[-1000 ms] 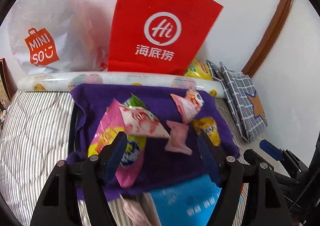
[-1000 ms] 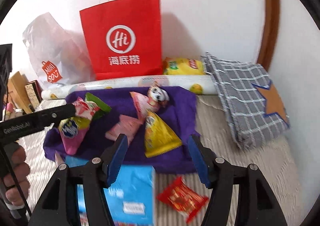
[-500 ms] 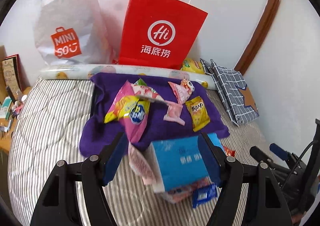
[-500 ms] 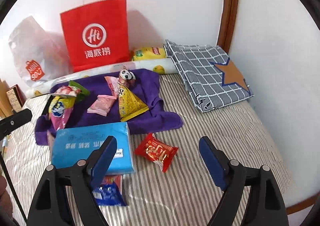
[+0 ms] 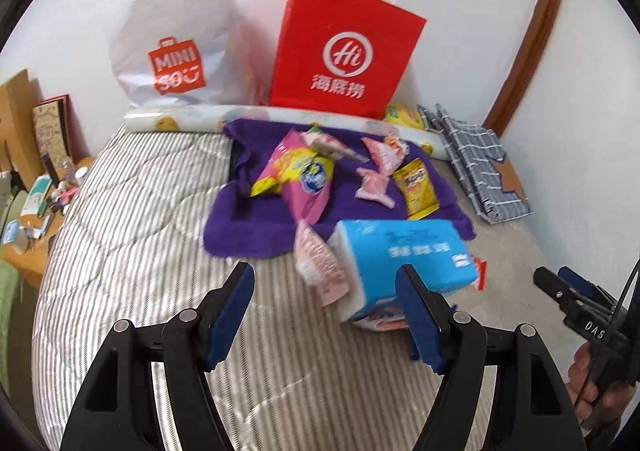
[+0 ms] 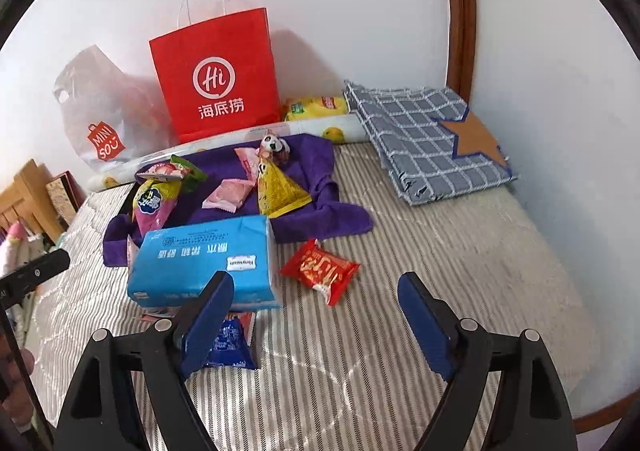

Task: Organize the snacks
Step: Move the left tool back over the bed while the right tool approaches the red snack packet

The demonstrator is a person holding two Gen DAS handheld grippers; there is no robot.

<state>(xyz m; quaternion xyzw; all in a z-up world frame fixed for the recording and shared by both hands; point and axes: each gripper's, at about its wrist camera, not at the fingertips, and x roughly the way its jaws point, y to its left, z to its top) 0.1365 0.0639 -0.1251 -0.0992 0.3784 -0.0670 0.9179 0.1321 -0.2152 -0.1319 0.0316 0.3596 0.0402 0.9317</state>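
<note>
Striped bed [image 6: 460,251]: both grippers [image 5: 326,311] [image 6: 316,315] spread, empty; red packet [image 6: 320,271] whole only rightward; blue packet [image 6: 230,347] half-hidden.

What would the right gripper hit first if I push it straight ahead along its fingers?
Probably the bare striped bedding. The right gripper is open, and the red snack packet lies just left of its centre line, so it may be brushed first; depth is hard to judge.

Red snack packet [image 6: 320,269] just beside blue tissue pack [image 6: 204,265], on striped bedding [image 6: 460,251]
</note>
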